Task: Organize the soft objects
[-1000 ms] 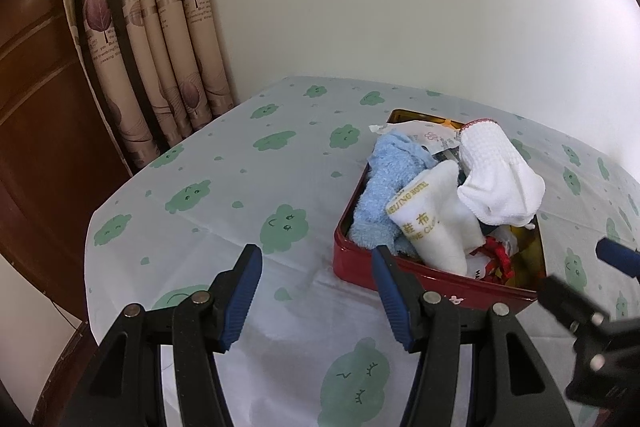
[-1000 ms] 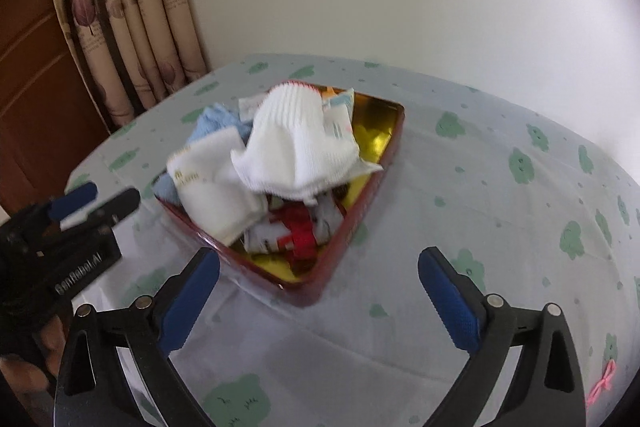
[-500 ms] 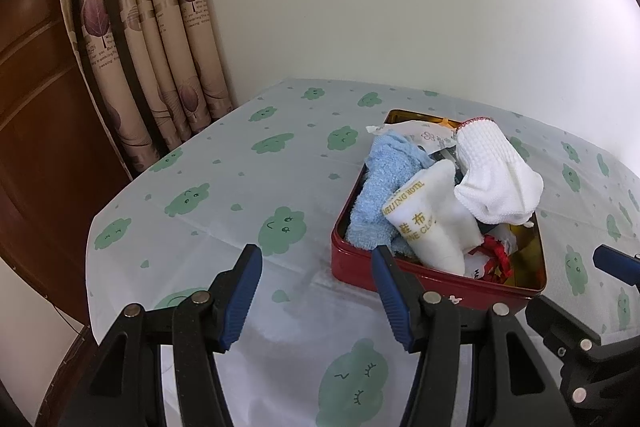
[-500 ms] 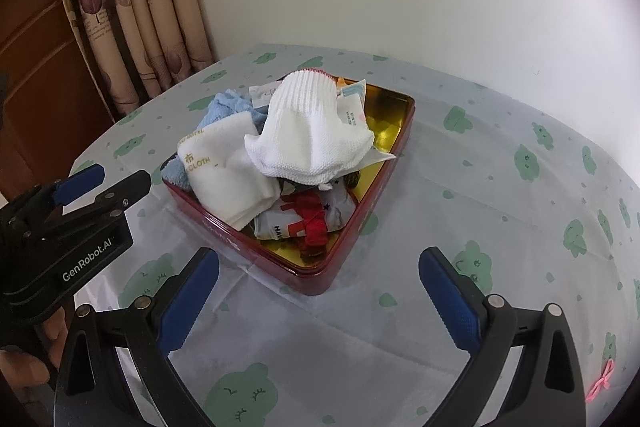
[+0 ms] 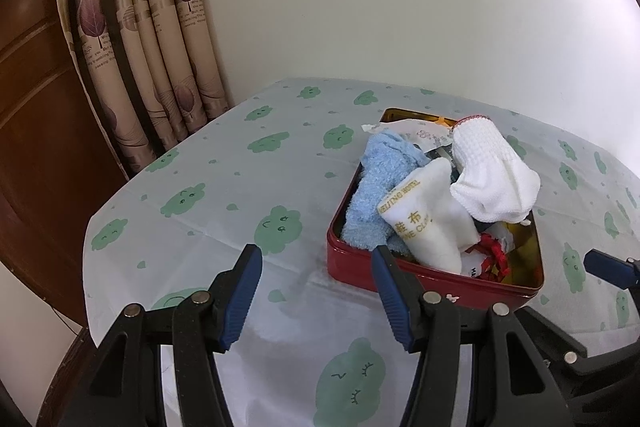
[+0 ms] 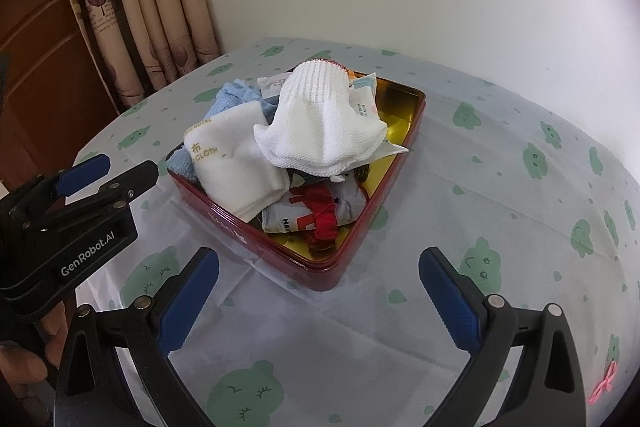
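In my left wrist view, the left gripper hangs at the bottom centre, fingers spread with only tablecloth between them, as a second ago. The red tin sits right of centre, heaped with a blue towel, a white hotel cloth and a white knit sock; it looks unmoved.

In my right wrist view, the right gripper is released wide and empty at the bottom. The tin now lies lower and more central than a second ago, its soft pile undisturbed.
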Available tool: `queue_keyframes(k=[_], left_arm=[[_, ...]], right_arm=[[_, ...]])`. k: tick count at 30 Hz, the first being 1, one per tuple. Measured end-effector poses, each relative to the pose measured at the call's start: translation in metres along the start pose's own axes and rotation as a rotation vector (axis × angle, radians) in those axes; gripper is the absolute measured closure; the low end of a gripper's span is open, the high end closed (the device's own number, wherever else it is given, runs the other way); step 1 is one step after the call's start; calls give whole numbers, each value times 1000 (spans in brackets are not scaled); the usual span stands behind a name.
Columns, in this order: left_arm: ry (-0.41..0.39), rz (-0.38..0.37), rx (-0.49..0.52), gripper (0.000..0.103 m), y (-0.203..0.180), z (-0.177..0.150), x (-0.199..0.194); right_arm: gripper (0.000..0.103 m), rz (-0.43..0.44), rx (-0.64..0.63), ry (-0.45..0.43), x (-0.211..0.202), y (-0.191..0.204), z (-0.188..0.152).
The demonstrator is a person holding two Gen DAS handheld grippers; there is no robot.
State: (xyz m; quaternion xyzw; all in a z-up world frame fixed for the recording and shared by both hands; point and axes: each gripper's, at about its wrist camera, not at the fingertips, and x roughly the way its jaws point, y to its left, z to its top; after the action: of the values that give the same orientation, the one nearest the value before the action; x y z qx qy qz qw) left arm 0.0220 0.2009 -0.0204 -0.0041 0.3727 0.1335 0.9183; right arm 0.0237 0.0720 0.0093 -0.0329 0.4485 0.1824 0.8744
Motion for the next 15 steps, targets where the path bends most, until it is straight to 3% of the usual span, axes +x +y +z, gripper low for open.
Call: queue_keyframes(k=[15], left_arm=[[5, 4, 7, 45, 1, 1, -1]], right_arm=[[3, 4, -6, 18, 4, 2, -1]])
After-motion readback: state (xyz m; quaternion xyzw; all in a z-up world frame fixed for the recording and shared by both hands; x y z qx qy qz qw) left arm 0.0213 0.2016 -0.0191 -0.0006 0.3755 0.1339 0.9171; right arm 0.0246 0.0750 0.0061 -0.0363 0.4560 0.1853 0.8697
